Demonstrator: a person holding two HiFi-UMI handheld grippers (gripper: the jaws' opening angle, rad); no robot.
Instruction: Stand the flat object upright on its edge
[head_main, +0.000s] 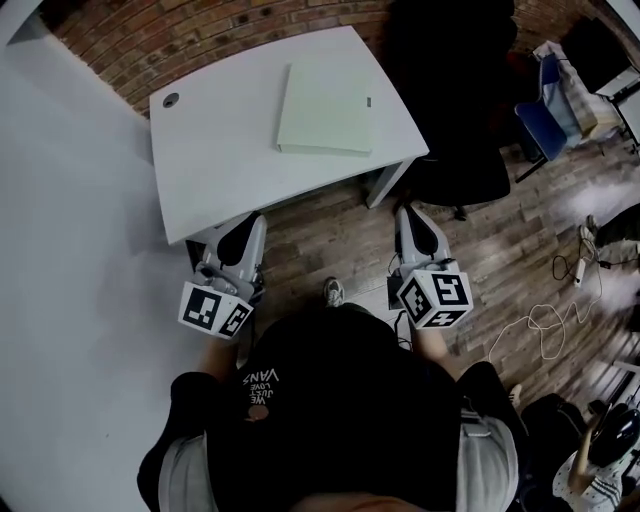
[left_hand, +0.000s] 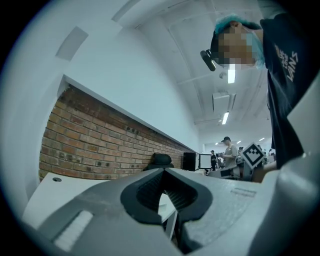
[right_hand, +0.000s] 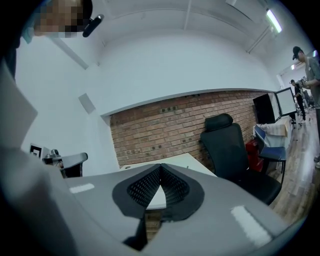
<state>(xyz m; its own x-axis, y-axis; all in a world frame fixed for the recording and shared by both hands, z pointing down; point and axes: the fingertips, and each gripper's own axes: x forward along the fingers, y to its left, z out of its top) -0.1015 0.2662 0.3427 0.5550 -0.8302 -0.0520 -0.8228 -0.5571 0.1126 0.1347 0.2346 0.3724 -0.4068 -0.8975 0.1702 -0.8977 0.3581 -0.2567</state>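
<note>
A flat pale-green rectangular object (head_main: 325, 108) lies face down on the white table (head_main: 220, 160), toward its far right side. Both grippers hang in front of the table's near edge, close to the person's body, well short of the object. My left gripper (head_main: 253, 226) points at the table's near left corner with its jaws shut and nothing between them. My right gripper (head_main: 408, 214) sits by the table's right leg, also shut and empty. In the left gripper view the closed jaws of the left gripper (left_hand: 164, 170) look over the tabletop (left_hand: 50, 189). The right gripper view shows the right gripper (right_hand: 160, 166) shut too.
A black office chair (head_main: 455, 110) stands right of the table, against the brick wall (head_main: 180, 40). A blue chair (head_main: 545, 112) and white cables (head_main: 540, 325) lie farther right on the wooden floor. The table has a round cable hole (head_main: 171, 100) at its far left.
</note>
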